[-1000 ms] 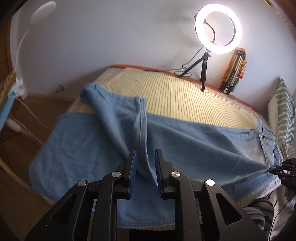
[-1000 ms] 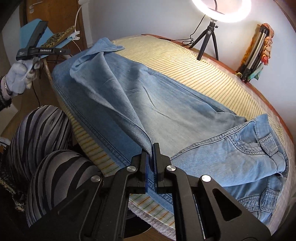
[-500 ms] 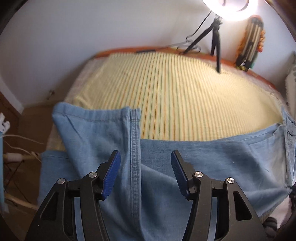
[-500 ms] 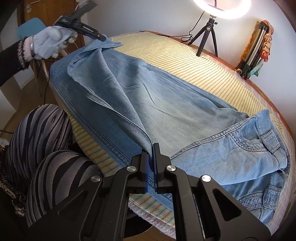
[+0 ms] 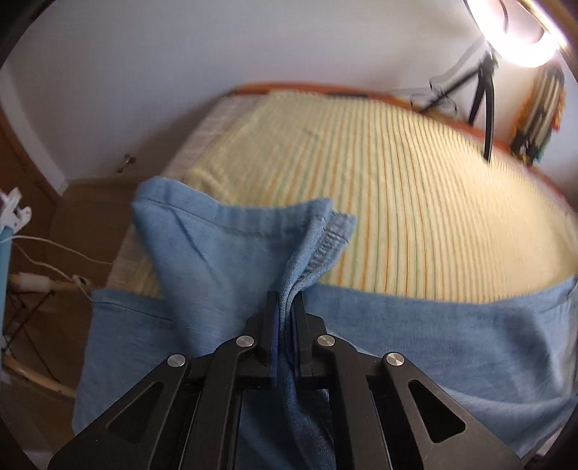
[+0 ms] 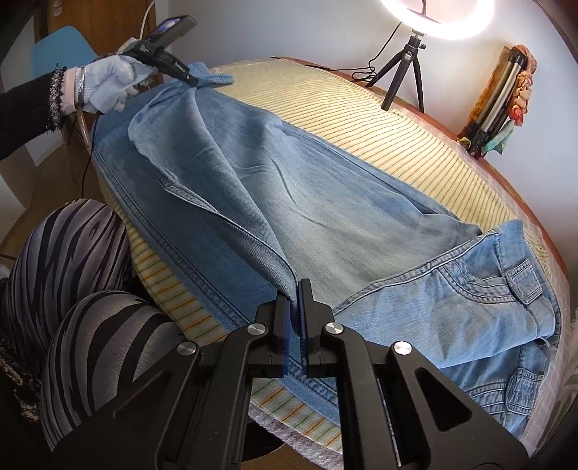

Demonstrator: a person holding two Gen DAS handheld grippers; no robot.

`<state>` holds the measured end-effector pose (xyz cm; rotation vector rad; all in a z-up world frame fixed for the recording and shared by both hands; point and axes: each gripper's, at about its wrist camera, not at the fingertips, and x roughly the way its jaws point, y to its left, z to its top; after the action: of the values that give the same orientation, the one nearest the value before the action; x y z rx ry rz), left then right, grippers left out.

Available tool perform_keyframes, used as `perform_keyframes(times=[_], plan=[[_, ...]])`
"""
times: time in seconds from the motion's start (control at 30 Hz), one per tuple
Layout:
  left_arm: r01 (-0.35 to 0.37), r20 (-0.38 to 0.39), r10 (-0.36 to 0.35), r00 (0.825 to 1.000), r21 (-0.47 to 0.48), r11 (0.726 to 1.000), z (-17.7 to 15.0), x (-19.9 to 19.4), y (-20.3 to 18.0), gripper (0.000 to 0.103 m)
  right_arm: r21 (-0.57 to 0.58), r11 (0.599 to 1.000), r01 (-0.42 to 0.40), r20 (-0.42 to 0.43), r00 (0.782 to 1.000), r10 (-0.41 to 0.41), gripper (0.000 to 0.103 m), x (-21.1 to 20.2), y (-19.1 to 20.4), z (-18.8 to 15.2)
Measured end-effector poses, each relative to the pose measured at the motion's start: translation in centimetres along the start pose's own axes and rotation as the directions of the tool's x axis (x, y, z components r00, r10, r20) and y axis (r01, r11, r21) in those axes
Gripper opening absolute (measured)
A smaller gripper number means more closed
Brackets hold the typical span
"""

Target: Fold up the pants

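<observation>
Pants: one pair of light-blue jeans (image 6: pixel 318 217) lies lengthwise on the striped cloth (image 6: pixel 415 144) of the table, one leg laid over the other, waistband and pockets at the end away from the ring light (image 6: pixel 458 18).
Left gripper: the left gripper (image 5: pixel 285 307) is pinched tight on bunched denim near the hem (image 5: pixel 253 220), at the jeans' end farthest from the waistband.
Right gripper: the right gripper (image 6: pixel 295 289) is clamped narrow on the upper leg's seam edge, near the table's front edge, between hem and waistband.
Handling: the denim looks soft and limp yet fairly heavy; it sags and wrinkles between the two holds. Seams and hems seem the firmest places to grip, since the thick stitching should resist slipping.
Count: one pair of jeans, two legs, two grippers, one ring light, one tripod (image 6: pixel 404 68).
</observation>
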<state>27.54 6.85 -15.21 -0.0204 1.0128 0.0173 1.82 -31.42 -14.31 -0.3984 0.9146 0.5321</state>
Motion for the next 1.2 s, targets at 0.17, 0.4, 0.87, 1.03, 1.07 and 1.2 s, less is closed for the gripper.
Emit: perform_keyframes(times=[0.17, 0.4, 0.87, 1.03, 1.07, 1.2], plan=[[0.093, 0.158, -0.064, 0.985, -0.183, 0.979, -0.9, -6.1, 5.7, 0.004, 0.006, 0.999, 0.037, 0.020, 0.999, -0.037, 0.004, -1.1, 0.0, 0.6], [0.172, 0.193, -0.105, 0.976, -0.371, 0.913, -9.3, -9.1, 13.4, 0.004, -0.024, 0.998, 0.050, 0.033, 0.998, -0.049, 0.004, -2.4, 0.6, 1.3], [0.287, 0.221, -0.194, 0.956, -0.558, 0.779, -13.8, -4.6, 17.5, 0.046, -0.071, 0.995, 0.068, -0.066, 0.995, -0.073, 0.004, -0.7, 1.7, 1.2], [0.306, 0.211, -0.221, 0.952, -0.629, 0.715, -14.0, -3.3, 20.4, 0.045, -0.069, 0.994, 0.089, -0.082, 0.992, -0.094, 0.004, -0.2, 1.8, 1.5], [0.314, 0.211, -0.232, 0.950, -0.635, 0.706, -14.0, -3.2, 20.9, 0.043, -0.070, 0.993, 0.091, -0.086, 0.992, -0.097, 0.005, -0.1, 1.8, 1.6], [0.292, 0.160, -0.245, 0.956, -0.580, 0.760, -13.5, -3.1, 22.0, 0.001, -0.088, 0.990, 0.106, -0.100, 0.988, -0.115, 0.004, 0.3, 2.1, 1.9]])
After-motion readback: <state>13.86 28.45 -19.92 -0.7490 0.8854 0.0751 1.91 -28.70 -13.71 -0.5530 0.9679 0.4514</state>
